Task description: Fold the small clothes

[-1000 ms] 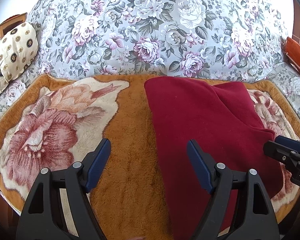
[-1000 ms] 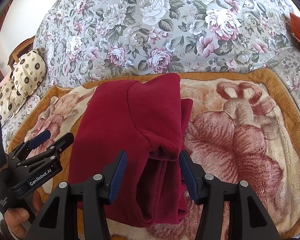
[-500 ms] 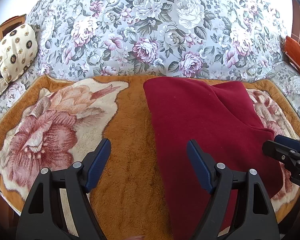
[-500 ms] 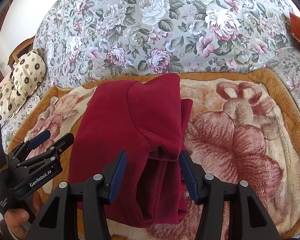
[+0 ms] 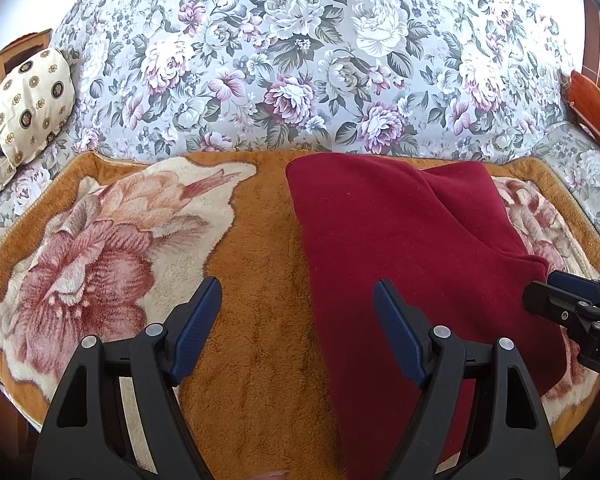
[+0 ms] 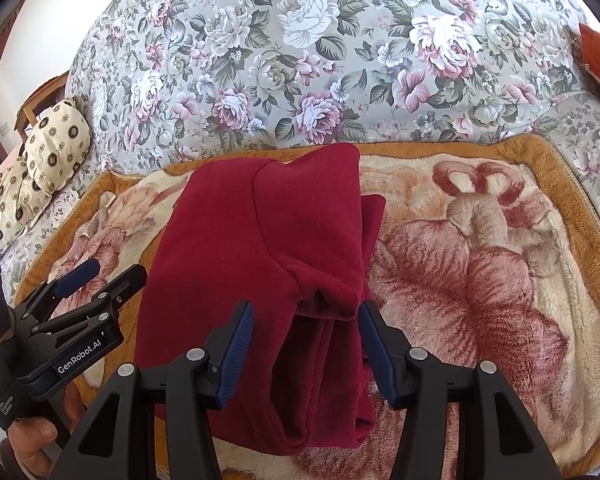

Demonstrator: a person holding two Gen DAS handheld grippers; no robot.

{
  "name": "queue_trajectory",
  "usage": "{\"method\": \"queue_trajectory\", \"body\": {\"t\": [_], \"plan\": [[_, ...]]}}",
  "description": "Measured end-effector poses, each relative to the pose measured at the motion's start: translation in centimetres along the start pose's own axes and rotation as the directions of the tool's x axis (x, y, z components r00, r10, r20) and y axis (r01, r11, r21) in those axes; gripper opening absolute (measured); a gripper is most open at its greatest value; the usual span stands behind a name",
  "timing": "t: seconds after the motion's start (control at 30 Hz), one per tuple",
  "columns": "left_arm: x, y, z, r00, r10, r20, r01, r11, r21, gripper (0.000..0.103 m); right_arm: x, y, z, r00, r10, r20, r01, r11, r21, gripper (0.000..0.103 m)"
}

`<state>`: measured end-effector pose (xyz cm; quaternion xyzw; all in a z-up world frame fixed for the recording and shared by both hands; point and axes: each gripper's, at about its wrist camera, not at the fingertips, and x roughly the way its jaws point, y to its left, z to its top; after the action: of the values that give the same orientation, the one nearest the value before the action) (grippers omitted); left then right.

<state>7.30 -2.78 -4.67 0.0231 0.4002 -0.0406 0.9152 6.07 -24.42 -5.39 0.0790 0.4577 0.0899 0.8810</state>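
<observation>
Floral-covered sofa back stood behind an orange plush blanket. Patterned cream cushion sat left, daylit.

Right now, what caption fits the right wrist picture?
Open right gripper over a folded red garment on a flowery blanket.

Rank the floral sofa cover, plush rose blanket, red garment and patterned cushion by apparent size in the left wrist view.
1. Floral sofa cover and plush rose blanket: too alike to separate.
2. Red garment.
3. Patterned cushion, smallest, though farther away.
</observation>
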Motion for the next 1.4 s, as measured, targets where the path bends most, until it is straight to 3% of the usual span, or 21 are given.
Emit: {"method": "queue_trajectory", "body": {"t": [1.1, 1.33, 1.4], "plan": [[0.0, -0.3, 0.0, 1.0, 0.008, 0.005, -0.008, 1.0, 0.007, 0.079, 0.3, 0.4, -0.1, 1.0, -0.002, -0.004, 0.002, 1.0, -0.008, 0.052], [-1.5, -1.4, 0.2, 0.992, 0.022, 0.125, -0.033, 0.996, 0.082, 0.079, 0.3, 0.4, -0.1, 1.0, -0.001, -0.005, 0.001, 1.0, -0.007, 0.052], [-1.6, -1.5, 0.1, 0.992, 0.022, 0.126, -0.034, 0.995, 0.092, 0.079, 0.3, 0.4, -0.1, 1.0, -0.001, -0.003, 0.001, 1.0, -0.006, 0.052]]}}
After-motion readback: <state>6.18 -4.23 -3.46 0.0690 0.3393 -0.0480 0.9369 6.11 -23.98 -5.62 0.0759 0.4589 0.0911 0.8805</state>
